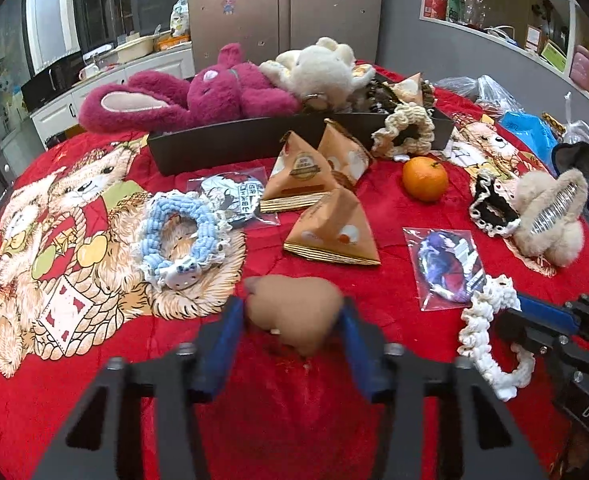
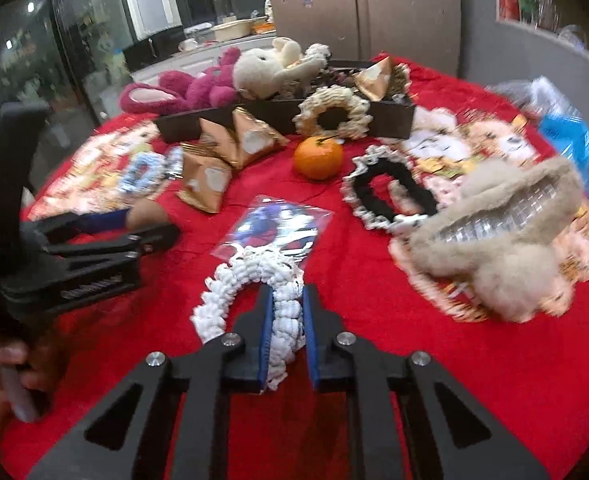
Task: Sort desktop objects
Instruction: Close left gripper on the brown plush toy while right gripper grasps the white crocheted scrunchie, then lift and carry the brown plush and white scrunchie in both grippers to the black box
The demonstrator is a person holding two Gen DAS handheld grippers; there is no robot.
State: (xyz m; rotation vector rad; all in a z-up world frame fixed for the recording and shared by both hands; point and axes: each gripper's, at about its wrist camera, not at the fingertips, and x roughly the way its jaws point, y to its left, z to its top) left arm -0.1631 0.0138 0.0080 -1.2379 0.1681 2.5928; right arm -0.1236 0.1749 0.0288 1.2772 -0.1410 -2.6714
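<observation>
Red bear-print cloth [image 1: 294, 420], grey wall [image 1: 406, 40], kitchen counter [image 1: 106, 80]

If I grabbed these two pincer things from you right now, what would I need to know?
Left gripper: its pads are against a small brown soft thing, low over the red cloth.
Right gripper: shut on the white scrunchie.
Black tray: already holds the pink plush, the cream plush and more; a beige scrunchie hangs over its edge.
Left on the cloth: three triangular packets, the orange, the blue scrunchie, the black scrunchie, the furry hair claw and two bagged badges.
</observation>
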